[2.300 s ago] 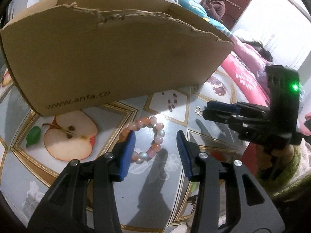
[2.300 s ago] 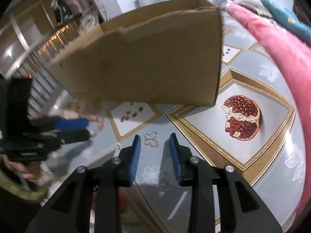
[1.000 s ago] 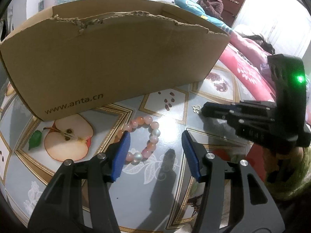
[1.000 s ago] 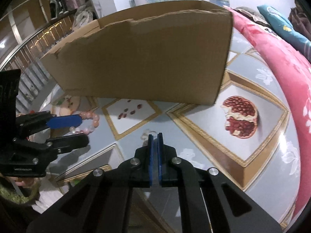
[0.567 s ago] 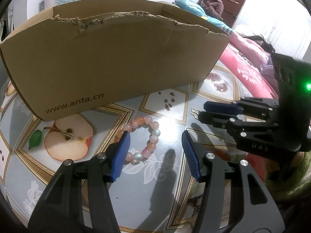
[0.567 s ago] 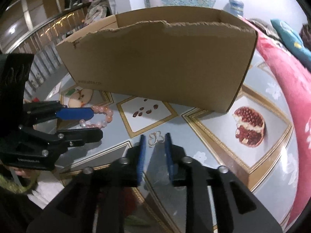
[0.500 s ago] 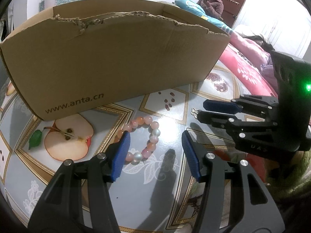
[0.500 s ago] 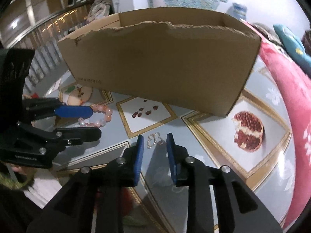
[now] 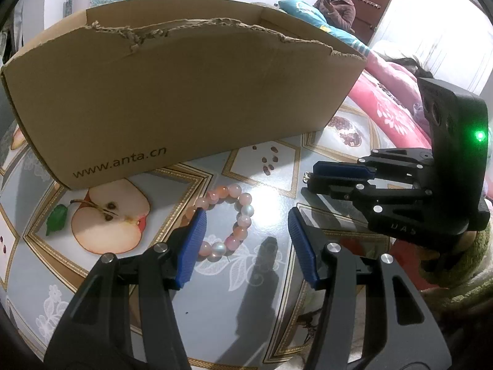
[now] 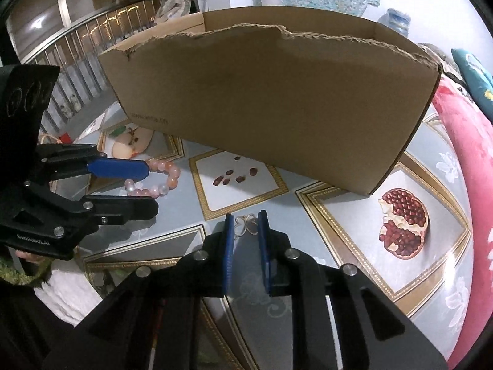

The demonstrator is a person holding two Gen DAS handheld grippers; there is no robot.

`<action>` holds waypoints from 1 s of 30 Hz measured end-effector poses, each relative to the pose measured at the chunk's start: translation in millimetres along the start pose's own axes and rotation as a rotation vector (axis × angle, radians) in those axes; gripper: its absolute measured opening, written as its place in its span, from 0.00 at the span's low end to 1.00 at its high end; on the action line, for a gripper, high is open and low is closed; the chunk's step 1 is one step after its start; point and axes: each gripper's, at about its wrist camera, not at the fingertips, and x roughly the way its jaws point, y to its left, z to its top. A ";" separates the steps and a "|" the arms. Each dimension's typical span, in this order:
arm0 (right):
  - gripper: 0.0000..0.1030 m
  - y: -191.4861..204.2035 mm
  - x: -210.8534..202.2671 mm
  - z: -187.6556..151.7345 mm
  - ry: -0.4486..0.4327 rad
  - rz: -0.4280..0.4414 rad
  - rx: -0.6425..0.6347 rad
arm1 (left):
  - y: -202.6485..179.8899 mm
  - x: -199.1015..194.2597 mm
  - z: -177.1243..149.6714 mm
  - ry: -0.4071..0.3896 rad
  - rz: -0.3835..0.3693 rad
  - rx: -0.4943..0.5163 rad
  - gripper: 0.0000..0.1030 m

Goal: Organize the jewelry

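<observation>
A pink and white bead bracelet (image 9: 246, 199) (image 10: 172, 178) lies on the fruit-patterned table (image 9: 246, 293) in front of a brown cardboard box (image 9: 185, 92) (image 10: 277, 92). My left gripper (image 9: 245, 215) (image 10: 152, 187) hangs open over it, its left pad covering part of the ring. To the right, a small silver butterfly-shaped piece (image 10: 246, 225) (image 9: 306, 178) rests on the table. My right gripper (image 10: 246, 215) (image 9: 309, 177) straddles it with its jaws closing, the pads close to the piece's two sides; no firm press is visible.
The box is open-topped with a torn upper edge and blocks the back of the table. A pink quilt (image 10: 468, 160) (image 9: 391, 104) borders the table's right side. A person (image 9: 339, 3) sits far behind. A metal railing (image 10: 77, 52) stands at the back left.
My right gripper, shut a second ago, opened, rolled a little, and has now narrowed around the butterfly piece. My left gripper and the bracelet have not moved.
</observation>
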 end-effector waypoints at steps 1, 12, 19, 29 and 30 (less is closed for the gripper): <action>0.15 -0.7 -0.2 0.2 -0.001 0.005 0.008 | -0.1 -0.1 0.2 0.000 0.001 -0.001 0.51; 0.03 -17.8 -14.6 -4.1 -0.021 0.019 0.092 | -7.0 3.0 -0.4 0.009 0.055 0.031 0.51; 0.03 -27.8 -23.5 -4.6 -0.047 0.021 0.154 | -12.3 6.5 0.4 0.025 0.145 0.094 0.35; 0.16 -23.9 -23.8 -5.5 -0.049 0.007 0.159 | -20.2 10.4 0.1 0.046 0.217 0.173 0.08; 0.17 -23.3 -23.0 -5.5 -0.045 0.003 0.153 | -19.9 10.2 0.1 0.045 0.215 0.171 0.08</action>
